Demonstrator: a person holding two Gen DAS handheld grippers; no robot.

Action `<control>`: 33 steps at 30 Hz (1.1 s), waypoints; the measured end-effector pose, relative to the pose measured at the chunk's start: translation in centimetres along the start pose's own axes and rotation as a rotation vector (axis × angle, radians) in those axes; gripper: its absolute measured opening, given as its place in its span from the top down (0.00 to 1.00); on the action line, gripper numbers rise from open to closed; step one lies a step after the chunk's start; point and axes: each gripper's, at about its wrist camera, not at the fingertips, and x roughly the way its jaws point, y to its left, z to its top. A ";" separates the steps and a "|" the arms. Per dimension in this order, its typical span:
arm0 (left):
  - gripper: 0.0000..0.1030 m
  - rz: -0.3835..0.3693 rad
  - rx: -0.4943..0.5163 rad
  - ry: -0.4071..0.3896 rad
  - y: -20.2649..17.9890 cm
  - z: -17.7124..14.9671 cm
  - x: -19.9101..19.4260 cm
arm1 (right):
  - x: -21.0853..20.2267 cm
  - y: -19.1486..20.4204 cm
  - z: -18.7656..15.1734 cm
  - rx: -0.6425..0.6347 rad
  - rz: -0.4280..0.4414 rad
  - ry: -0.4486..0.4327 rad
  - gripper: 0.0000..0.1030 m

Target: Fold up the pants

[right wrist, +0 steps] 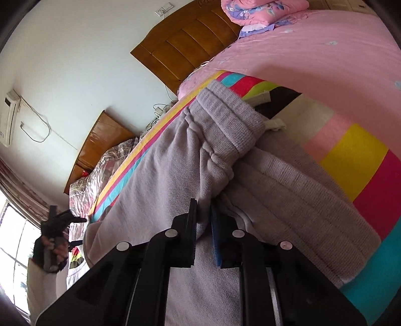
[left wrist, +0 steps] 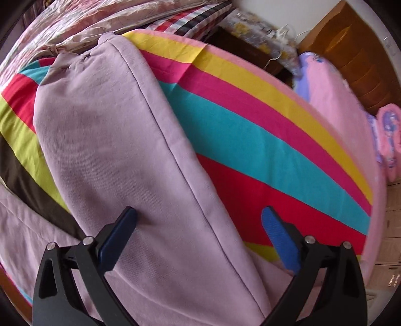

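Note:
Lilac sweatpants (left wrist: pixel 120 150) lie on a striped multicolour sheet (left wrist: pixel 250 140) on a bed. In the left wrist view one leg runs away from me to its cuff (left wrist: pixel 75 60) at the top left. My left gripper (left wrist: pixel 198 215) is open and empty, its blue pads just above the leg. In the right wrist view my right gripper (right wrist: pixel 204 208) is shut on the pants (right wrist: pixel 160 180) at the ribbed waistband (right wrist: pixel 230 120), which is bunched and lifted. The left gripper shows far off at the left in the right wrist view (right wrist: pixel 62 220).
A pink quilt (right wrist: pixel 325 50) and pink pillows (right wrist: pixel 263 10) lie toward the wooden headboard (right wrist: pixel 190 42). A floral blanket (left wrist: pixel 87 17) and a plaid cloth (left wrist: pixel 190 20) lie beyond the pants' cuff. A wooden nightstand (right wrist: pixel 100 148) stands beside the bed.

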 end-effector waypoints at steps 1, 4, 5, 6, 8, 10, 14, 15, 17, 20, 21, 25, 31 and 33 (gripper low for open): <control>0.12 0.018 0.000 0.017 0.0 0.4 0.4 | 0.0 0.0 0.0 0.001 0.001 0.002 0.84; 0.41 0.087 0.045 -0.003 -0.4 0.9 0.3 | 0.1 0.0 0.1 0.001 0.003 0.009 0.84; 0.51 0.098 0.055 -0.014 -0.5 1.0 0.1 | 0.2 -0.1 0.1 0.005 0.004 0.012 0.84; 0.70 0.081 0.056 -0.020 -0.1 1.0 -0.1 | 0.3 -0.1 0.2 0.007 0.004 0.014 0.84; 0.93 -0.021 0.051 -0.020 1.1 1.2 -0.7 | 0.3 -0.1 0.2 0.008 0.003 0.014 0.84; 0.93 -0.088 0.043 -0.082 2.5 0.5 -2.2 | 0.1 0.0 0.2 0.003 -0.009 0.009 0.87; 0.94 -0.311 0.100 -0.379 6.9 -5.2 -11.0 | -2.6 2.3 0.4 -0.065 0.023 -0.070 0.89; 0.93 -0.365 0.118 -0.454 8.3 -7.3 -13.1 | -3.9 3.2 0.6 -0.082 0.046 -0.092 0.90; 0.93 -0.447 0.095 -0.548 12.8 -12.5 -16.4 | -5.6 4.4 0.5 -0.103 0.076 -0.113 0.90; 0.92 -0.553 0.020 -0.543 19.7 -18.6 -15.9 | -7.8 4.8 -0.2 -0.089 0.113 -0.108 0.90; 0.88 -0.543 0.007 -0.513 21.4 -19.9 -14.7 | -8.2 4.5 -0.7 -0.077 0.105 -0.100 0.90; 0.88 -0.457 -0.080 -0.402 25.8 -22.8 -9.1 | -7.1 1.8 -2.7 -0.007 -0.002 -0.030 0.89; 0.41 -0.497 -0.089 -0.354 25.7 -22.2 -5.8 | -5.9 -0.6 -4.2 0.111 -0.042 -0.007 0.83; 0.36 -0.492 -0.077 -0.357 25.2 -22.3 -5.7 | -5.6 -0.7 -4.1 0.119 -0.068 -0.004 0.72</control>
